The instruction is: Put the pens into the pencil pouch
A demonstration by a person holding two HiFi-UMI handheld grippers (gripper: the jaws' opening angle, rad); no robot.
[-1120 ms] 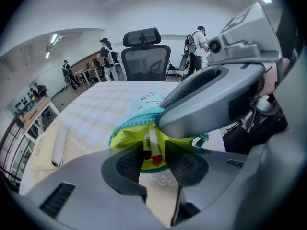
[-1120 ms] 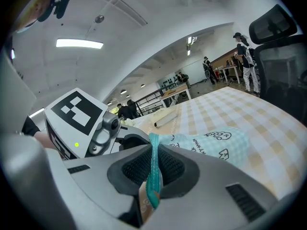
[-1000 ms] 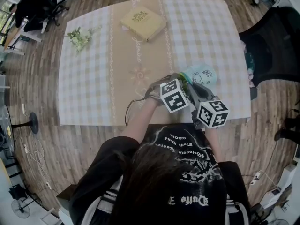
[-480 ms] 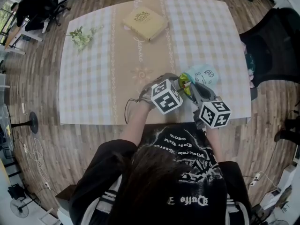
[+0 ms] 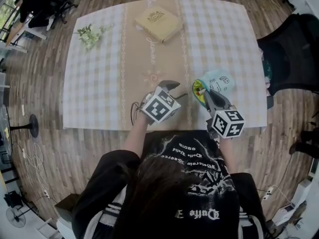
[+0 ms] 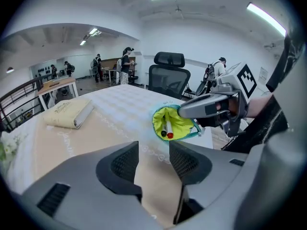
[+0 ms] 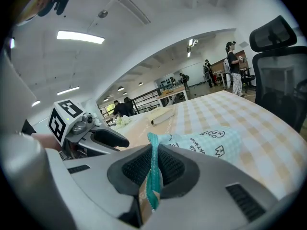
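Lower centre of the head view: left gripper (image 5: 174, 89) sits left of the pouch (image 5: 218, 79), apart from it, with a strip of bare table (image 5: 99, 83) between. A second ago it was up against the pouch mouth, beside the right gripper (image 5: 206, 94); it has since drawn back toward frame left. Its jaws have just been opening. The left gripper view shows them apart with nothing between, only table behind the gap.

Right gripper: no shift. Jaws together on the teal rim of the pouch, which shows edge-on between the pads in the right gripper view. That pinch props the mouth open toward the left gripper.

Pouch: at the right of the table, near its front edge, yellow lining showing.

Pens (image 6: 168, 128): two, side by side inside the mouth, one red-ended, one black-ended, ends pointing out.

Further out: book (image 5: 158, 23) at upper centre, flowers (image 5: 89, 34) at upper left, both well apart from the work. No loose pen seen on the table in any view.

Reading: opening plus retreat suggests a pen has just been let go into the pouch. With none left outside, insertion looks done; closing the mouth probably remains. Risk: the pen ends lie near the lip and could slide out if the rim drops.
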